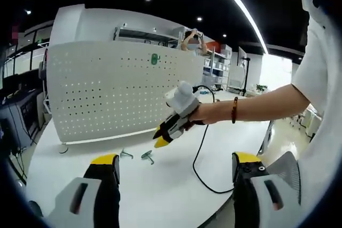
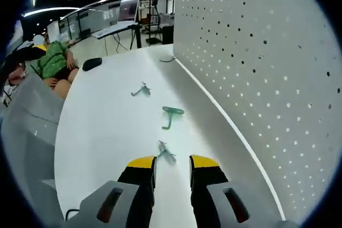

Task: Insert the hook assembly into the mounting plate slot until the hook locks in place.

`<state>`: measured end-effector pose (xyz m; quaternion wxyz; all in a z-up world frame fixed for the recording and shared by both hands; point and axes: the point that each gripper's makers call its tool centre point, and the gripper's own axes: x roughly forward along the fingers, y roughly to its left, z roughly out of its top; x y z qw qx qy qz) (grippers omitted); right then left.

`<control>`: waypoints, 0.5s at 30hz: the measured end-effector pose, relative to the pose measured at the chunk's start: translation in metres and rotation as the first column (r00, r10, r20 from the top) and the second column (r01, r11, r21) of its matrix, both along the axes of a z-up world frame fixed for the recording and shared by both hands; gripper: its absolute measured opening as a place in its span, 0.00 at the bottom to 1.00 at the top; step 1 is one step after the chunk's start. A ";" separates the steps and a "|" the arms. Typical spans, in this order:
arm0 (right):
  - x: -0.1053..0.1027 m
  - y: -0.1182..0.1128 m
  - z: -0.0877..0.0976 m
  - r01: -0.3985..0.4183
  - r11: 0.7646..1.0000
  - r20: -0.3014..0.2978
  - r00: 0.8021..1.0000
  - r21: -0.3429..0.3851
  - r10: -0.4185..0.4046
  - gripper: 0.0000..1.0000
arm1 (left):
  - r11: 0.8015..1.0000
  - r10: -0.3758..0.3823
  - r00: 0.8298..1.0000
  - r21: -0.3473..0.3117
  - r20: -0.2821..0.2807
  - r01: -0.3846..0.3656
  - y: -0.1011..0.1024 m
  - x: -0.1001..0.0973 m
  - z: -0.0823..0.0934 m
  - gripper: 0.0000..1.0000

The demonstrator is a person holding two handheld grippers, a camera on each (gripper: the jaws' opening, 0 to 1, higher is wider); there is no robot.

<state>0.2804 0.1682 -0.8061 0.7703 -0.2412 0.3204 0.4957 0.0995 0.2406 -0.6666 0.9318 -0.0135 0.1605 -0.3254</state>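
Observation:
The white perforated mounting plate (image 1: 107, 94) stands upright on the white table (image 1: 160, 190), with one green hook (image 1: 154, 59) hung near its top. Two loose hooks (image 1: 125, 154) (image 1: 148, 156) lie on the table before it. My left gripper (image 1: 175, 158) is open and holds nothing. A hand holds my right gripper (image 1: 163, 134) low over the table near the plate. In the right gripper view my right gripper (image 2: 172, 163) is open, and a small grey-green hook (image 2: 166, 153) lies just ahead of its tips, not gripped. Beyond it lie a green hook (image 2: 171, 115) and another hook (image 2: 140, 90), with the plate (image 2: 267, 52) on the right.
A black cable (image 1: 200, 158) trails across the table to its near edge. A dark oval object (image 2: 92, 63) lies at the table's far end. A person in green (image 2: 53, 60) sits beyond the table's left edge. Shelves and desks stand behind.

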 end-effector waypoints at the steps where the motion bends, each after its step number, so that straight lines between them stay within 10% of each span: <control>1: 0.000 0.000 -0.003 -0.013 1.000 -0.003 1.000 -0.010 0.013 0.24 | 1.000 0.002 1.000 0.000 -0.004 -0.002 0.001 0.000 -0.001 0.89; 15: 0.005 0.010 -0.031 -0.080 0.993 -0.031 0.996 -0.085 0.078 0.19 | 1.000 0.017 0.999 -0.018 -0.029 -0.017 0.009 0.009 -0.008 0.88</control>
